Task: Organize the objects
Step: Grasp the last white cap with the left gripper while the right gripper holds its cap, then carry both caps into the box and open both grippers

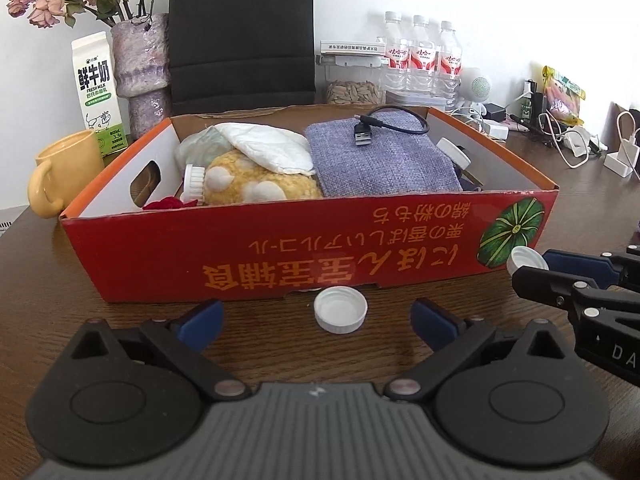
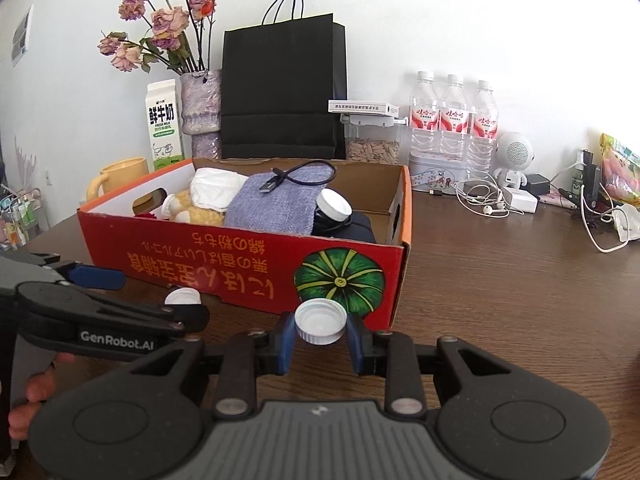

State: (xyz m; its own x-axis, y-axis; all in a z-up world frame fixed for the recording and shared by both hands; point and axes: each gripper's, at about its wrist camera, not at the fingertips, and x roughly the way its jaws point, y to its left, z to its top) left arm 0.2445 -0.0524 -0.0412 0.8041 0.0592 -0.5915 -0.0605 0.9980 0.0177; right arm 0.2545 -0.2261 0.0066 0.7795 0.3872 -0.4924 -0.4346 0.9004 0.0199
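Right gripper [image 2: 320, 330] pinches a white cap [image 2: 320, 321] between its blue pads, just before the red box [image 2: 240, 264]. Left gripper [image 1: 318, 316], fingers spread, frames a second cap [image 1: 340, 309] lying on the table [image 1: 280, 344]. Recommend clearing the box's near wall before release.

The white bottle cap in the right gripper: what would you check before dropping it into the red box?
1. Right gripper clamped on white bottle cap: ok.
2. Cap lifted off the table: ok.
3. Cap above the red box opening: not ok, it is in front of the front wall.
4. Free room in the box: ok, bare floor near the right wall.
5. Left gripper clear of the path: cannot tell; it is open around a second cap on the table.
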